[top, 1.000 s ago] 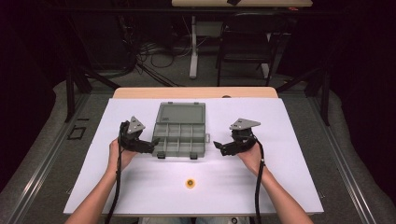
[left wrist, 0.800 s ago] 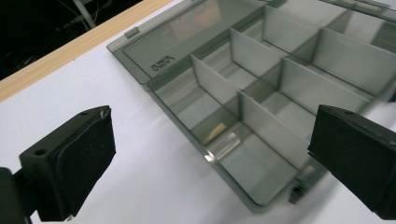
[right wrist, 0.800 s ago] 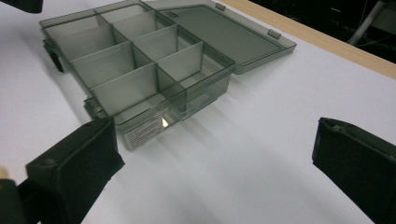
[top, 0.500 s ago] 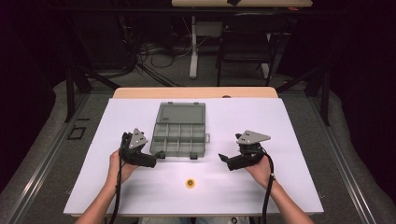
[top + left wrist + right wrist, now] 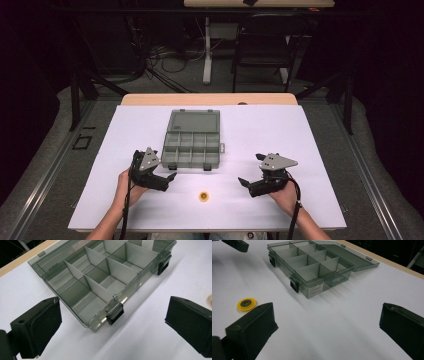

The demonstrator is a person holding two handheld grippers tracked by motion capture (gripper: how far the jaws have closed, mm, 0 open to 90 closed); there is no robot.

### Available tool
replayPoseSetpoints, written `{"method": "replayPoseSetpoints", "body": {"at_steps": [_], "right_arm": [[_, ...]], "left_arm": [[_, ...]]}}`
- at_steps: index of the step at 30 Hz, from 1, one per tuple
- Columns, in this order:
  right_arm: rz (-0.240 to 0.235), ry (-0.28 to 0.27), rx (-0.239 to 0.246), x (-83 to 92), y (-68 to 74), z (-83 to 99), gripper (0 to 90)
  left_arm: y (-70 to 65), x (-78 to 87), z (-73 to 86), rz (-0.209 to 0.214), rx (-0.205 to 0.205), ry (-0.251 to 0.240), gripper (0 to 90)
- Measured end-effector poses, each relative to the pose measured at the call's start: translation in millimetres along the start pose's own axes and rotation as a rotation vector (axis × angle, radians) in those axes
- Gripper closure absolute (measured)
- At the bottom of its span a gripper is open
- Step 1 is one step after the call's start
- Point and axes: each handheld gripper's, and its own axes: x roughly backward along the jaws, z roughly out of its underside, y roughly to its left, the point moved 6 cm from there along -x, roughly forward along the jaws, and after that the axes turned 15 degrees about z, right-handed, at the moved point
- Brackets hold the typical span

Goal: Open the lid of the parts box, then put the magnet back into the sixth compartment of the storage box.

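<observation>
A smoky-grey plastic compartment box [image 5: 192, 148] lies open on the white table [image 5: 310, 150], its lid [image 5: 194, 121] folded flat behind it and its compartments empty. Near the box's front-left corner, my left gripper [image 5: 167, 181] is open, and its own view has the box [image 5: 100, 277] and a front latch [image 5: 114, 314] between the wide-apart jaws. My right gripper [image 5: 246, 186] is open too, right of the box, holding nothing [image 5: 327, 308]. A small yellow ring [image 5: 203, 196] lies flat on the table between the two grippers, also seen as the yellow ring [image 5: 246, 303] past my right gripper's left jaw.
The white table ends close to the person at the front edge [image 5: 210, 229]. A wooden strip [image 5: 207, 99] runs along the far edge. Chairs, a stand and cables sit on the dark floor beyond. The other gripper's jaw [image 5: 235, 244] shows far off in the right gripper view.
Both grippers have drawn back from the box's sides toward the person and the front of the table. The box and the yellow ring have not moved.
</observation>
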Motion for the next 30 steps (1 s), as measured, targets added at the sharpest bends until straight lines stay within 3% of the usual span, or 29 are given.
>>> {"method": "replayPoseSetpoints", "body": {"at_steps": [11,22,30], "right_arm": [[0.008,-0.010,-0.003,3.4,-1.5,-3.2,0.0],[0.013,-0.003,0.006,3.9,-2.5,-3.0,0.0],[0.014,-0.007,0.004,4.1,-4.3,-3.6,0.0]], "left_arm": [[-16.9,-11.6,-2.6,0.042,-0.029,0.022,0.5],[-21.8,-13.5,-3.3,0.047,-0.044,0.026,0.5],[-29.0,-15.3,-6.4,0.074,-0.052,0.036,0.5]]}}
